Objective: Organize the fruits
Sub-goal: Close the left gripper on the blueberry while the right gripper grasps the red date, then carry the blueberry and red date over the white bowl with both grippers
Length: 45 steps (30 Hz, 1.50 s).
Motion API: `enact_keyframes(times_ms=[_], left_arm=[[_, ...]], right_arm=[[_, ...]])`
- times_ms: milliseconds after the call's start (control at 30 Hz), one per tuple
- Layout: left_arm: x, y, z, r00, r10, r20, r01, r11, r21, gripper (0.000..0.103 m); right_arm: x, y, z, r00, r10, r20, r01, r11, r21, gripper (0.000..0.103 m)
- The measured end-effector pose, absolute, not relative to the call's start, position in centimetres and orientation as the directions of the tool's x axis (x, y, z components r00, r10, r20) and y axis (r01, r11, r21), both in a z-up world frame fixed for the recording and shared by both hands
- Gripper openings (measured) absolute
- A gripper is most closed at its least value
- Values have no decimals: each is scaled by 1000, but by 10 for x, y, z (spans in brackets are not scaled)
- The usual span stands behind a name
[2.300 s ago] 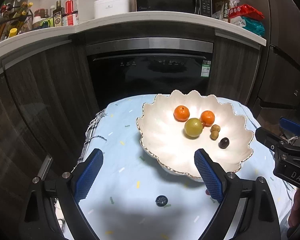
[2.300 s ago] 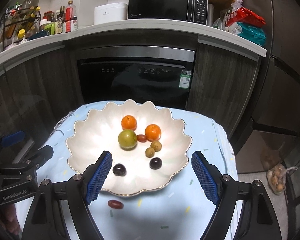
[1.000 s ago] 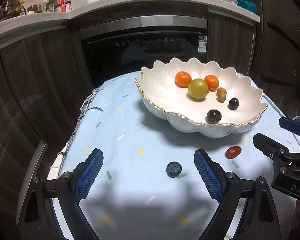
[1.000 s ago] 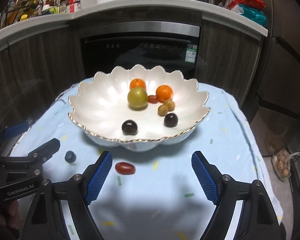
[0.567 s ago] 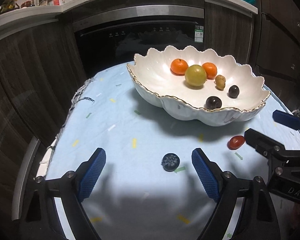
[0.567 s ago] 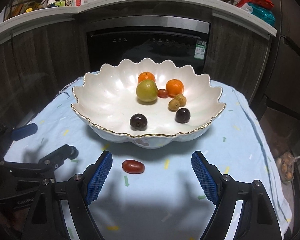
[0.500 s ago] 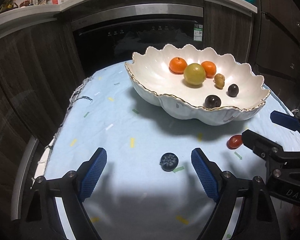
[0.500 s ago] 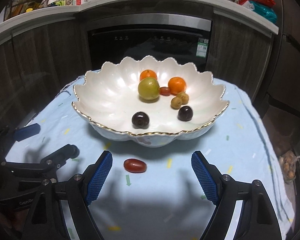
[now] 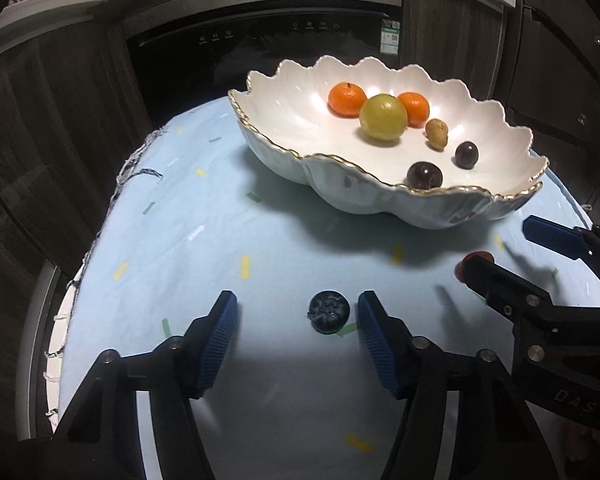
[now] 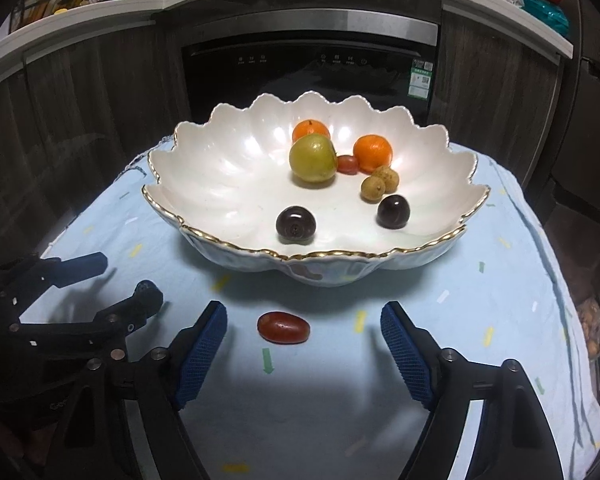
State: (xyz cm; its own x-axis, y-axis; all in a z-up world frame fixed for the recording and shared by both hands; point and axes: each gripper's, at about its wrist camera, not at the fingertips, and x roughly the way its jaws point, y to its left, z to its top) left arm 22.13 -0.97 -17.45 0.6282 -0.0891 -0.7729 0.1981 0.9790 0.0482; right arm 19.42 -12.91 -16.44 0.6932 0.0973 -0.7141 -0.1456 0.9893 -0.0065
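Note:
A dark blueberry (image 9: 329,312) lies on the light blue cloth between the fingers of my left gripper (image 9: 296,340), nearer the right pad; the gripper is open and low. A red cherry tomato (image 10: 284,327) lies on the cloth just ahead of my open right gripper (image 10: 304,344), left of its middle. It also shows partly hidden in the left wrist view (image 9: 476,261). The white scalloped bowl (image 10: 204,184) beyond holds two oranges, a green fruit, two brown longans, two dark cherries and a small tomato.
The light blue tablecloth (image 10: 500,300) covers a small table. A dark oven (image 10: 308,68) and wood cabinets stand behind it. The table's left edge (image 9: 80,272) drops off. The other gripper appears at the side of each view (image 9: 540,312) (image 10: 80,320).
Both grippers have dropped lower and moved forward. The blueberry now sits between the left fingers and the tomato just ahead of the right fingers. The left jaws have narrowed somewhat.

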Motion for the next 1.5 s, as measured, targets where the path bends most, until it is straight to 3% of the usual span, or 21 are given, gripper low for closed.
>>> enact_keyframes(times_ms=[200,333,600,800,967,1500], left_arm=[[221,-16,-177,615,-91,-783,225,972,64,52],[221,-18,-177,614,-101,-783,238,969,61,41],[221,-18,-177,611,-107,-784,245,968,59,39],[220,-18,-177,607,-127,-784,258,965,44,24],[220,-19,-177,606,-133,-784,264,964,40,22],[216,-18,-175,623,-103,-775,250,966,72,21]], right_arm=[[200,-129,-170,666,123,-736,-155,988,25,68],[204,-129,-175,639,136,-757,-160,986,42,60],[209,-128,-181,612,139,-779,-158,986,51,47],[209,-127,-181,610,135,-781,-159,986,46,42],[207,-125,-181,610,147,-778,-172,984,51,32],[202,-129,-176,617,149,-773,-165,985,58,31]])
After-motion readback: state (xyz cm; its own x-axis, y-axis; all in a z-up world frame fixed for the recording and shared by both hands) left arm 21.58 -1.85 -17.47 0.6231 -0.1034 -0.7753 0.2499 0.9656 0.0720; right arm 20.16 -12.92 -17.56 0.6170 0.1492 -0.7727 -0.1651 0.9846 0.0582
